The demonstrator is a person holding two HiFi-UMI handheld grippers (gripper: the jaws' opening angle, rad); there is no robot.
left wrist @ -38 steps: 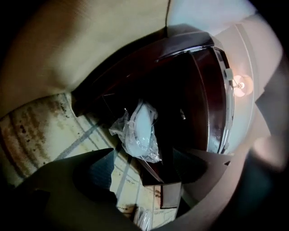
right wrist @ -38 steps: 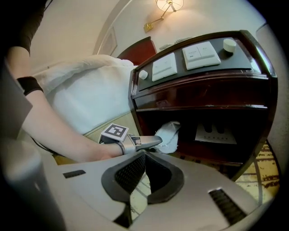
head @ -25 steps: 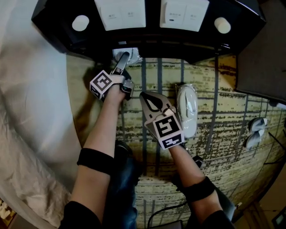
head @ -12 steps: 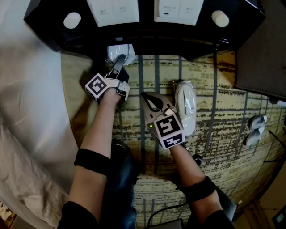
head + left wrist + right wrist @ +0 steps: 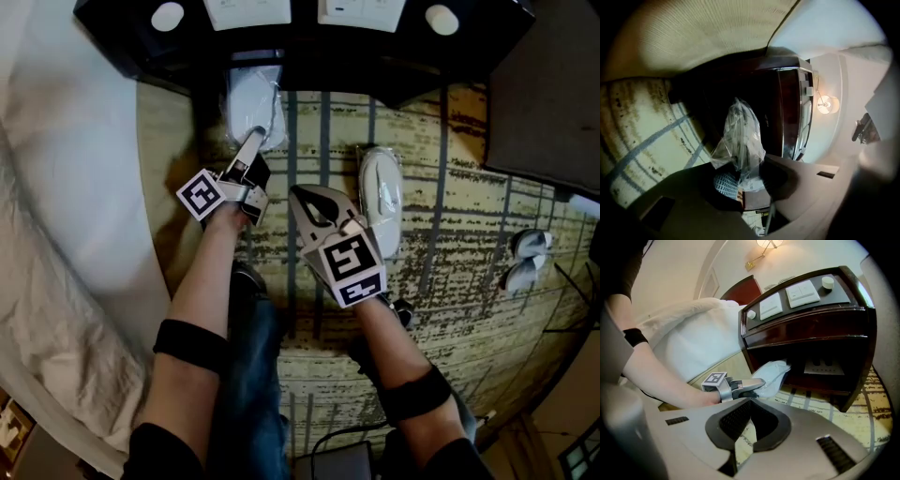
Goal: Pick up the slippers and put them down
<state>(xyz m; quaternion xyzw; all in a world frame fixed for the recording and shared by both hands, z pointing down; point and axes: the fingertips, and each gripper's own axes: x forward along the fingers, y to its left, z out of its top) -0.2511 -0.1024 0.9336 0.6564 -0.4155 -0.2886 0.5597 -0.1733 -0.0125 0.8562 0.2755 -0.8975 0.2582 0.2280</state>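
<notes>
Since a second ago, more of the wrapped slipper [image 5: 251, 101] shows in front of the nightstand [image 5: 309, 56], where before only its end peeked out from under it. Left tongs [image 5: 256, 138] have just been closing and now pinch the near end of that slipper through its clear plastic bag; the left gripper view shows the crinkled bag [image 5: 740, 136] caught between the jaws. From the right gripper view the slipper [image 5: 772, 372] hangs just outside the nightstand's low opening, above the carpet [image 5: 450, 244].

Right tongs [image 5: 298, 197] are closed with nothing between them and hover over the carpet, pointing toward the nightstand. Just beside them on the right, the second slipper [image 5: 380, 192] lies flat on the carpet, toe toward the nightstand, well apart from the first. White bedding [image 5: 75, 187] fills the left side.
</notes>
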